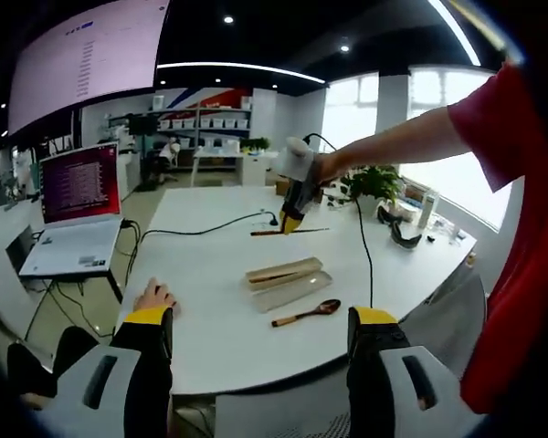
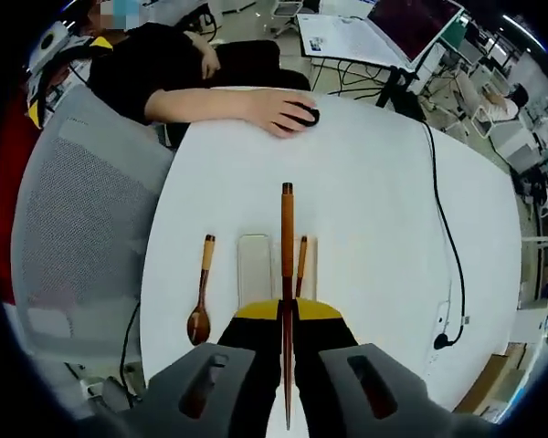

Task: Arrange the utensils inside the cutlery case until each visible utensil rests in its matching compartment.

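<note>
Clamping a chopstick [image 2: 287, 274], the right claw [image 2: 288, 315] hovers above the case [image 2: 255, 269] (left claw [image 1: 260, 328] wide).

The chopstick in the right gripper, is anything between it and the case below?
Nothing visible. The right gripper is shut on the chopstick over the open case. A second chopstick already lies in the case; the spoon lies on the table beside it.

Left hand-held gripper [image 1: 260, 330]: jaws wide apart, holding nothing.
Right hand-held gripper [image 2: 287, 315]: jaws closed, arm outstretched.
</note>
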The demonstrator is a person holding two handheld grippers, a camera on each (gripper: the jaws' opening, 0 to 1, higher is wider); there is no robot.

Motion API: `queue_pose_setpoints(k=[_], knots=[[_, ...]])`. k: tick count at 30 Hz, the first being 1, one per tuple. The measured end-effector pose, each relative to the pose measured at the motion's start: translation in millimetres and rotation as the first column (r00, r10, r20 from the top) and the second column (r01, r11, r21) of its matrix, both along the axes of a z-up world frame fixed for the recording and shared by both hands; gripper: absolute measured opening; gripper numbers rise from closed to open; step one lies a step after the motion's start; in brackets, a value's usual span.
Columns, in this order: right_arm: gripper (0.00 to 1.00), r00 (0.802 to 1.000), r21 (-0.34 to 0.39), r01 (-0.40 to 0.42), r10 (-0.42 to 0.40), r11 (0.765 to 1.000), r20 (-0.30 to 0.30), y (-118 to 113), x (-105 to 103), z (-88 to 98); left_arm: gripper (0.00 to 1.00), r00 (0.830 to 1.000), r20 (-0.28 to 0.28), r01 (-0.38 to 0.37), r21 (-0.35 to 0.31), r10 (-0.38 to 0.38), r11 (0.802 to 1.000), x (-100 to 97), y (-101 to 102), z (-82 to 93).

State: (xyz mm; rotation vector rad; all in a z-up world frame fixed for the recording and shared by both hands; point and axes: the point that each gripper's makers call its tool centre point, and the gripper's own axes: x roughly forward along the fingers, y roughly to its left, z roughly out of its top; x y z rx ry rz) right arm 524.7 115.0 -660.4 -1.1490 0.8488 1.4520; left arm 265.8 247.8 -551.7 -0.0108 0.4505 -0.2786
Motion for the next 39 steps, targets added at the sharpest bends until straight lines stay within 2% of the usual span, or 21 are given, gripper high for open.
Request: queue_pose_setpoints(k=[1, 3, 6, 9, 14, 18, 20, 21, 22, 25, 26, 30, 34, 39], knots=[[0.0, 1.0, 0.017, 0.017, -0.018, 1.0, 0.015, 2.2, 3.8, -2.2, 0.8, 1.0, -0.002, 0.002, 0.002, -0.002, 1.0, 0.8, 0.1, -0.3], [0.0, 1.0, 0.027, 0.031, -0.031, 0.999, 0.001, 3.9, 3.6, -6.5, 0.8, 1.0, -0.006, 0.003, 0.006, -0.003, 1.0, 1.3, 0.3, -0.1], [0.0, 0.998, 0.042, -0.021, 0.019, 0.999, 0.056, 7.2, 13.5, -15.3, 0.8, 1.0, -0.005, 0.004, 0.009, -0.004, 1.0, 1.1, 0.4, 1.1], [0.0, 1.0, 0.037, 0.003, -0.005, 0.999, 0.031, 7.3, 17.0, -23.2, 0.8, 1.0, -0.015, 0.006, 0.018, -0.005, 1.0, 0.3, 0.4, -0.8], [0.0, 0.999, 0.072, 0.029, -0.031, 0.997, 0.026, 12.1, 25.0, -35.9, 0.8, 1.0, -0.028, -0.003, 0.026, 0.004, 1.0, -1.5, 1.2, -3.0], [0.01, 0.999, 0.072, 0.003, -0.006, 0.997, 0.045, 15.3, 32.8, -40.7, 0.8, 0.999, -0.035, -0.011, 0.023, 0.011, 1.0, -2.3, 1.6, -4.6], [0.01, 0.999, 0.083, 0.016, -0.019, 0.996, 0.031, 17.6, 35.6, -43.6, 0.81, 0.999, -0.037, -0.018, 0.012, 0.018, 1.0, -2.6, 1.1, -5.2], [0.01, 0.999, 0.088, 0.014, -0.017, 0.996, 0.036, 18.0, 36.9, -46.9, 0.81, 0.999, 0.001, -0.042, -0.039, 0.042, 0.998, -0.1, -0.2, 1.7], [0.01, 0.999, 0.09, 0.005, -0.009, 0.996, 0.038, 17.8, 37.2, -50.1, 0.81, 0.999, 0.012, -0.048, -0.061, 0.049, 0.997, 0.1, -0.4, 4.5], [0.01, 0.999, 0.086, 0.002, -0.005, 0.996, 0.042, 15.0, 38.4, -62.3, 0.82, 0.999, -0.001, -0.048, -0.038, 0.048, 0.998, -1.9, 1.1, 1.6], [0.01, 0.998, 0.087, 0.028, -0.033, 0.996, 0.058, 13.8, 42.6, -67.0, 0.82, 0.999, -0.004, -0.048, -0.028, 0.048, 0.998, -2.3, 1.2, -0.1], [0.01, 0.998, 0.098, 0.026, -0.033, 0.995, 0.062, 13.5, 44.7, -81.6, 0.83, 0.997, -0.014, -0.07, -0.044, 0.07, 0.997, -4.8, 2.4, -3.2], [0.01, 0.998, 0.102, 0.018, -0.024, 0.995, 0.056, 14.7, 40.2, -84.9, 0.83, 0.997, -0.02, -0.081, -0.043, 0.08, 0.996, -7.0, 1.7, -5.9], [0.01, 0.998, 0.144, 0.036, -0.041, 0.989, 0.037, 21.7, 38.9, -93.1, 0.83, 0.996, -0.032, -0.088, -0.037, 0.087, 0.995, -6.2, 0.8, -7.9]])
